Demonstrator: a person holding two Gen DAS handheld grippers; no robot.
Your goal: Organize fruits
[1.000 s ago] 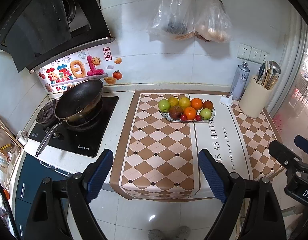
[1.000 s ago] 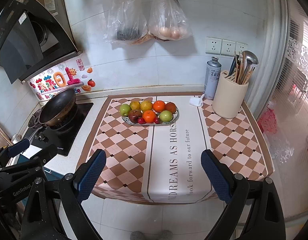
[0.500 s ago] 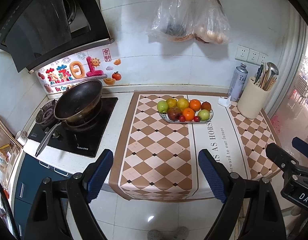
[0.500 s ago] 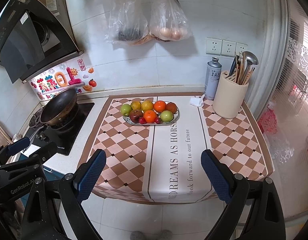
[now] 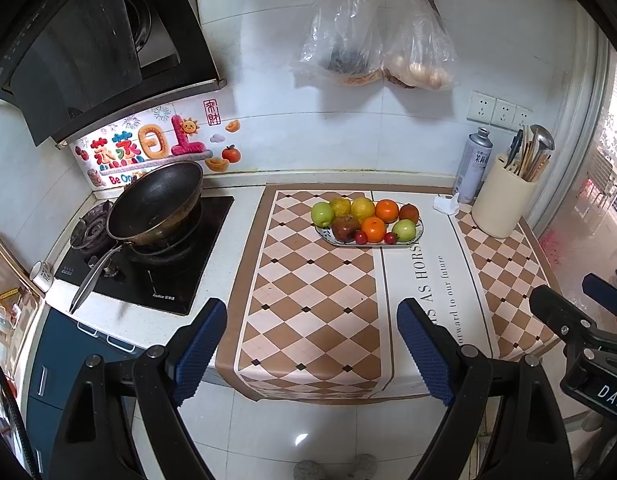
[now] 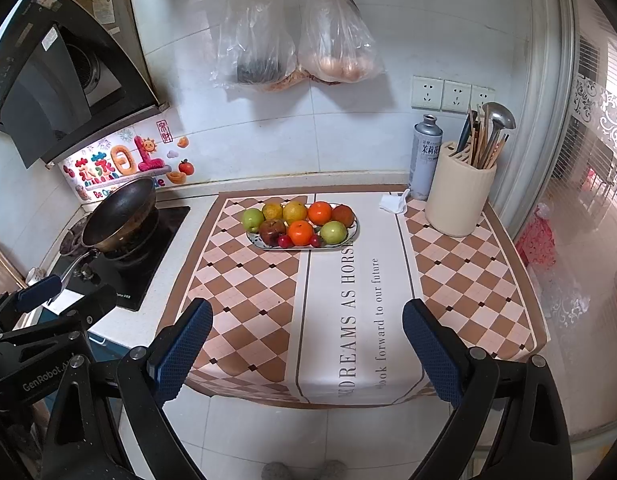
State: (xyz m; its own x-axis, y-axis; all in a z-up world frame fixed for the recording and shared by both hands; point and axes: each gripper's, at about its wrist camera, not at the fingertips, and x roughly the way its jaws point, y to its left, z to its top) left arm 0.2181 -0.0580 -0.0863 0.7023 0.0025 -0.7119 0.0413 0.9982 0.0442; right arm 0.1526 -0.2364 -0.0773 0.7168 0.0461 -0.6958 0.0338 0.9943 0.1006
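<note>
An oval plate [image 5: 323, 236] [image 6: 253, 240] at the back of the checkered mat holds several fruits: green apples [image 5: 322, 213] [image 6: 333, 232], oranges [image 5: 373, 229] [image 6: 301, 233], yellow fruits [image 5: 362, 209], a dark red apple [image 5: 345, 228] [image 6: 272, 231] and small red cherries [image 5: 360, 237]. My left gripper [image 5: 311, 350] is open and empty, well in front of the counter edge. My right gripper [image 6: 307, 346] is open and empty, also short of the counter. Each gripper shows at the edge of the other's view.
A black wok [image 5: 156, 206] sits on the stove at the left. A utensil holder [image 6: 460, 196] and a spray can [image 6: 425, 158] stand at the back right, with a crumpled tissue [image 6: 394, 203] beside them. Plastic bags [image 6: 292, 40] hang on the wall above.
Both grippers have drawn back slightly from the counter; the plate looks a little farther. Both stay open and empty.
</note>
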